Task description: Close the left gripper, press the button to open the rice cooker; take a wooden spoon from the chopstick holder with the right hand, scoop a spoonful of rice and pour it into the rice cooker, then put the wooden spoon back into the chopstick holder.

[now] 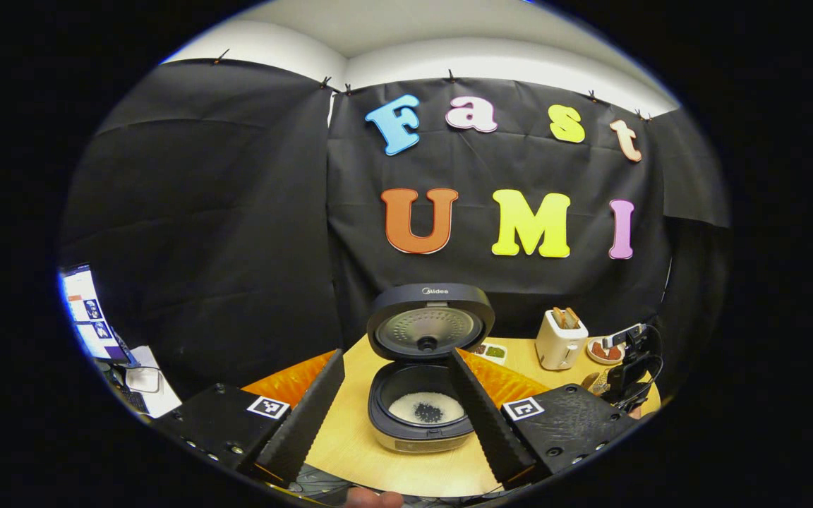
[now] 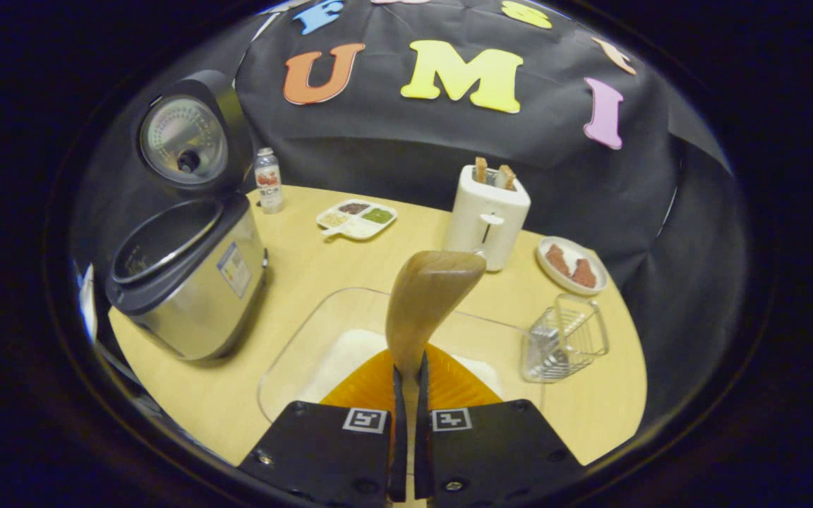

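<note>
Above clear rice tub rim, right gripper clamps wooden spoon; far left, rice cooker lid up; left gripper spread wide, straddling cooker.

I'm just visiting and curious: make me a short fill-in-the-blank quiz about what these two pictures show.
1. The rice cooker's lid stands ____.
2. The right gripper is shut on a wooden ____.
3. The toaster holds two slices of ____.
4. The left gripper's fingers are spread ____, with the cooker between them.

Missing words: open; spoon; bread; apart
</note>
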The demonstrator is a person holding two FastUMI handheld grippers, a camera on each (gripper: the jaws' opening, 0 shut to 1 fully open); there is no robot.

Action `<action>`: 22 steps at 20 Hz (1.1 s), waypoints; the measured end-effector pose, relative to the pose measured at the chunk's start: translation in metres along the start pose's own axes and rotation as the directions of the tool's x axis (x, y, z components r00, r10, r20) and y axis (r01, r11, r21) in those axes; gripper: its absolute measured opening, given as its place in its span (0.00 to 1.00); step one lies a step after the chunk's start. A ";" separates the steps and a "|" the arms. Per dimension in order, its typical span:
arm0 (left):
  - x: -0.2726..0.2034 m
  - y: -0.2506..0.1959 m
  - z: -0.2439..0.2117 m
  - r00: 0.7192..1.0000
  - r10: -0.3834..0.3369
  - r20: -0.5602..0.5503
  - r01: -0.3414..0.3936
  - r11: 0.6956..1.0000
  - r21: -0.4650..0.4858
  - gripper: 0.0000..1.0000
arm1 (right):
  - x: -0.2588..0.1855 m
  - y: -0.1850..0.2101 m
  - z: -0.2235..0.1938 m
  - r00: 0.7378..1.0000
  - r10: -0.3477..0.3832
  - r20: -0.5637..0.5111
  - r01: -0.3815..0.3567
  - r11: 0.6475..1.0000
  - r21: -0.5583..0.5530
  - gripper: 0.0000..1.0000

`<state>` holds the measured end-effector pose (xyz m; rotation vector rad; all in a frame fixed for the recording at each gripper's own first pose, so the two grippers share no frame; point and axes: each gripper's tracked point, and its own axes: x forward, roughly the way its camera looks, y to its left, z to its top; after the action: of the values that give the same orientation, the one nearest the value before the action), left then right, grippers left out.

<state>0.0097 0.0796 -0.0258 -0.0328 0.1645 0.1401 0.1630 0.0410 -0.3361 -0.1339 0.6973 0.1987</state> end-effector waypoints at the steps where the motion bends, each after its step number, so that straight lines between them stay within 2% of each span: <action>1: 0.000 0.002 -0.001 1.000 0.008 -0.003 -0.008 1.000 0.003 0.95 | 0.002 0.006 0.001 1.000 0.022 -0.007 -0.022 0.999 0.031 0.10; 6: -0.004 0.002 -0.006 1.000 0.026 -0.012 -0.026 1.000 -0.010 0.95 | 0.007 0.020 0.003 0.992 0.117 -0.047 -0.102 0.962 0.253 0.10; 10: -0.007 0.002 -0.012 0.999 0.043 -0.026 -0.044 0.999 -0.012 0.95 | 0.005 0.023 0.009 0.983 0.181 -0.039 -0.156 0.923 0.352 0.10; 12: -0.009 0.000 -0.012 0.999 0.045 -0.031 -0.045 0.999 -0.017 0.95 | 0.002 0.019 0.014 0.979 0.204 -0.029 -0.173 0.891 0.419 0.10; 17: -0.006 -0.017 -0.007 0.999 0.020 -0.027 -0.021 0.999 -0.044 0.94 | -0.002 -0.006 0.015 0.970 0.245 -0.003 -0.196 0.784 0.589 0.10; 22: 0.002 -0.037 0.000 0.999 -0.029 -0.023 0.027 0.997 -0.072 0.95 | -0.014 -0.037 0.021 0.964 0.256 0.071 -0.232 0.683 0.693 0.10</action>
<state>0.0165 0.0433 -0.0253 -0.1077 0.1827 0.1174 0.1742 0.0074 -0.3091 0.7004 0.7814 0.1763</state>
